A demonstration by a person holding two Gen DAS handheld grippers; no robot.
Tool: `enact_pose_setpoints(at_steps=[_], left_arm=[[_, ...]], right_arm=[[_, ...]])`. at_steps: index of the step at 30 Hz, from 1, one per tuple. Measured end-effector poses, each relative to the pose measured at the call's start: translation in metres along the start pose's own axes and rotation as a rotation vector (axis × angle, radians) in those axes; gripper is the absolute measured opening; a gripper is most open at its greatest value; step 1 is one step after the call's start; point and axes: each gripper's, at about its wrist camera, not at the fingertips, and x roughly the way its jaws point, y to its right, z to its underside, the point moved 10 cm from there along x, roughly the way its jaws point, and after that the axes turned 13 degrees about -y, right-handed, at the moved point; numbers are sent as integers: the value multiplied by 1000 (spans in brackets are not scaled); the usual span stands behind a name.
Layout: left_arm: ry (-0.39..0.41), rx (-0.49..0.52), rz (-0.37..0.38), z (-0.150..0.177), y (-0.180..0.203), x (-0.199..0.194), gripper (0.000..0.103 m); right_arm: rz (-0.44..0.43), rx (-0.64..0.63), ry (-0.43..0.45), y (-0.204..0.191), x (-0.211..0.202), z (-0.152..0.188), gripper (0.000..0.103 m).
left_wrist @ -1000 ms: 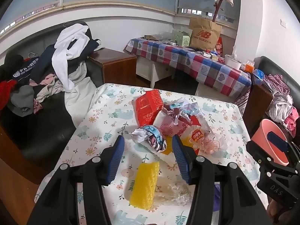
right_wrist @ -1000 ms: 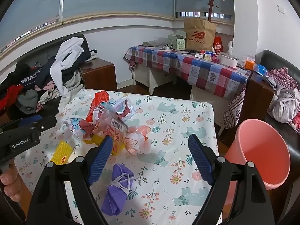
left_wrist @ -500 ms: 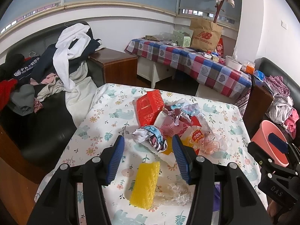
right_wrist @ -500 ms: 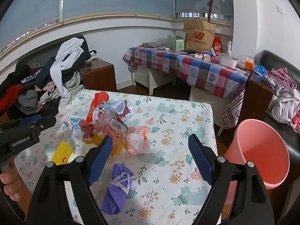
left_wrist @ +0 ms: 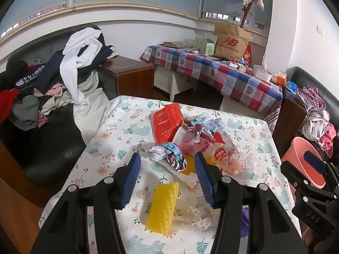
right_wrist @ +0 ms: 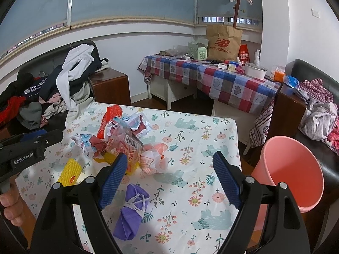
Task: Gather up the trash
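Floral tablecloth [right_wrist: 190, 131], "new balance" paper bag [right_wrist: 223, 43], both hand-held grippers [left_wrist: 167, 175] [right_wrist: 169, 182] agape, empty.

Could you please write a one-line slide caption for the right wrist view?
Open right tongs hover over floral tablecloth strewn with wrappers, purple mask nearest, pink bin alongside.

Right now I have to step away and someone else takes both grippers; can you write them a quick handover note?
Left gripper: open, empty, above the yellow sponge.
Right gripper: open, empty, over the table.
Trash all on the table: sponge, purple face mask, clear plastic wrap, crumpled wrapper pile.
Pink bin: beside the table's right edge; nothing visible inside.
Done: nothing collected. Left: everything goes into the bin.
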Motion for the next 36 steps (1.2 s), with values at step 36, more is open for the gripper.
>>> enact_pose_setpoints(at_steps=[36], left_arm=[[45,-15,47,10,-1,-23,52]], right_arm=[[-15,-19,12,-5,-25,16,83]])
